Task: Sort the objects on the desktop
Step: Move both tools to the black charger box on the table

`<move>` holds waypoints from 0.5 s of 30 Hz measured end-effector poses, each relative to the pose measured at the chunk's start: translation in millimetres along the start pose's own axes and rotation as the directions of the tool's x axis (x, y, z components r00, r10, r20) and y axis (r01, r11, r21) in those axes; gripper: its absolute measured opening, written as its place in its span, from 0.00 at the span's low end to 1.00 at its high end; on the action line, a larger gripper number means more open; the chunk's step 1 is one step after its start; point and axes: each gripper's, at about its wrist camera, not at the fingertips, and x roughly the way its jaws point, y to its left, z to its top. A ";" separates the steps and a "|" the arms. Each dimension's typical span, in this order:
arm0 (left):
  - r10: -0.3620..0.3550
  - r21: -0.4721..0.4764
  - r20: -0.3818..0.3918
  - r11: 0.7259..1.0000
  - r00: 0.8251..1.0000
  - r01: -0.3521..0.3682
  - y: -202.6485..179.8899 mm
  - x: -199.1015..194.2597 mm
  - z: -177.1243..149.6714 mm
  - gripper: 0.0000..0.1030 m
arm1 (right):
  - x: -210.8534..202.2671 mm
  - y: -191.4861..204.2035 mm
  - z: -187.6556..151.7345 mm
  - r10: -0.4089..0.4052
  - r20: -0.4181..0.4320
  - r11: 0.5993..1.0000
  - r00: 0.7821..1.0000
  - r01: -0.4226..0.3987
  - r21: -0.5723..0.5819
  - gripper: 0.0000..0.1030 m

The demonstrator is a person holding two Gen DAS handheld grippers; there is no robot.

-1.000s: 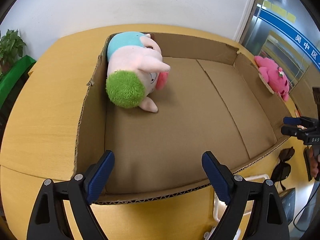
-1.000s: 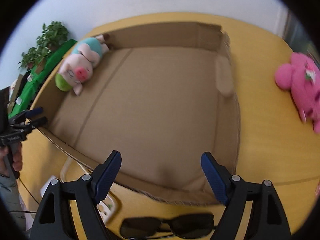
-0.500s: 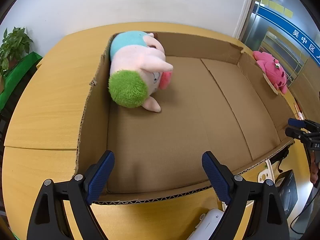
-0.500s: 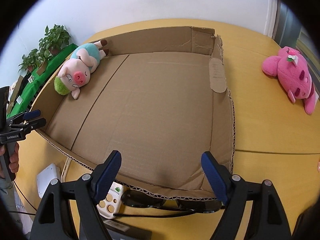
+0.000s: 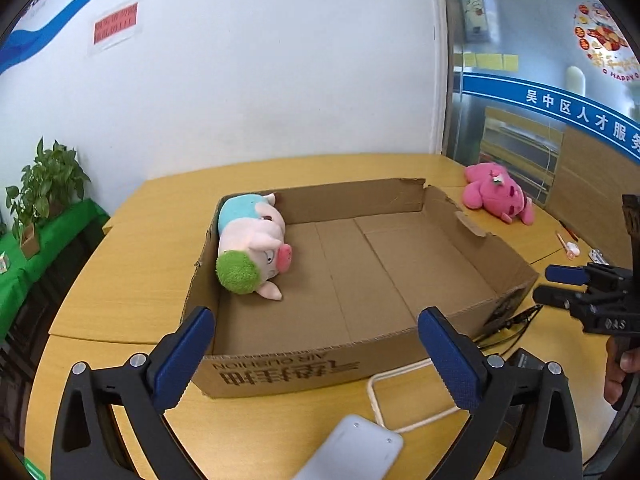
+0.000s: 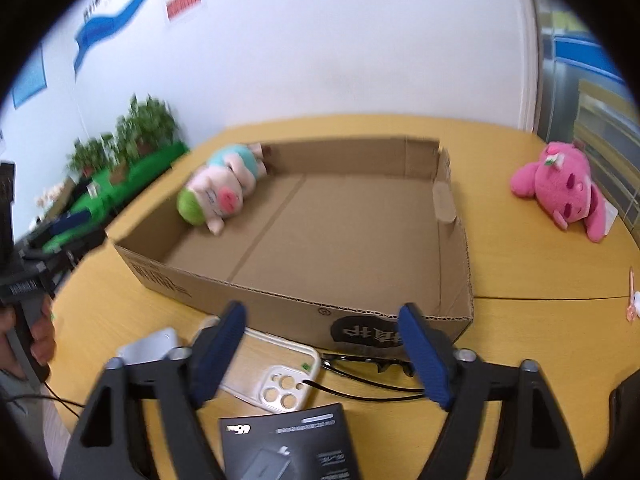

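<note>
Holding both grippers back from the near edge of the table (image 5: 120, 304), you have each one spread wide with nothing between its fingers: left gripper (image 5: 316, 354), right gripper (image 6: 322, 350).

One cardboard box (image 5: 360, 364), open-topped and shallow, sits in the middle of the table. One plush pig (image 5: 252, 256) with a green tuft and a teal body lies inside it, tucked against the far left corner wall. One pink plush (image 6: 564, 192) lies on the bare table outside the box, well apart from its right wall.

Along the near side of the box, outside it, you have loose items:
- one pair of dark sunglasses (image 6: 372, 368), just beside the box front;
- one white phone case (image 6: 276, 376) with camera cut-outs, lying flat, left of the sunglasses;
- one white block (image 6: 146, 346) near the case, with one white cable (image 5: 384, 400) looping by it;
- one black booklet (image 6: 288, 444) nearest you.

One small pink pen-like item (image 6: 633, 296) lies at the far right, too small to identify.
</note>
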 end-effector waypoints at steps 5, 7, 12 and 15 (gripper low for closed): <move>-0.098 -0.075 -0.080 0.993 0.992 0.092 -3.2 3.6 -8.9 0.13 | -9.2 2.2 -14.3 -0.017 0.012 1.000 1.000 0.016 0.021 0.13; -0.083 -0.082 -0.067 0.994 0.994 0.077 -5.0 4.9 -11.1 0.18 | -7.6 3.8 -19.7 0.011 0.002 1.000 1.000 -0.011 0.027 0.35; -0.059 -0.082 0.048 0.995 0.997 0.063 -13.1 -15.2 -13.9 1.00 | -14.8 10.1 -30.4 -0.003 0.009 1.000 1.000 0.004 -0.025 0.81; -0.098 -0.025 0.050 0.995 0.994 0.100 -26.8 -18.7 -15.1 1.00 | -16.0 6.9 -37.1 0.000 -0.005 1.000 1.000 0.000 -0.024 0.81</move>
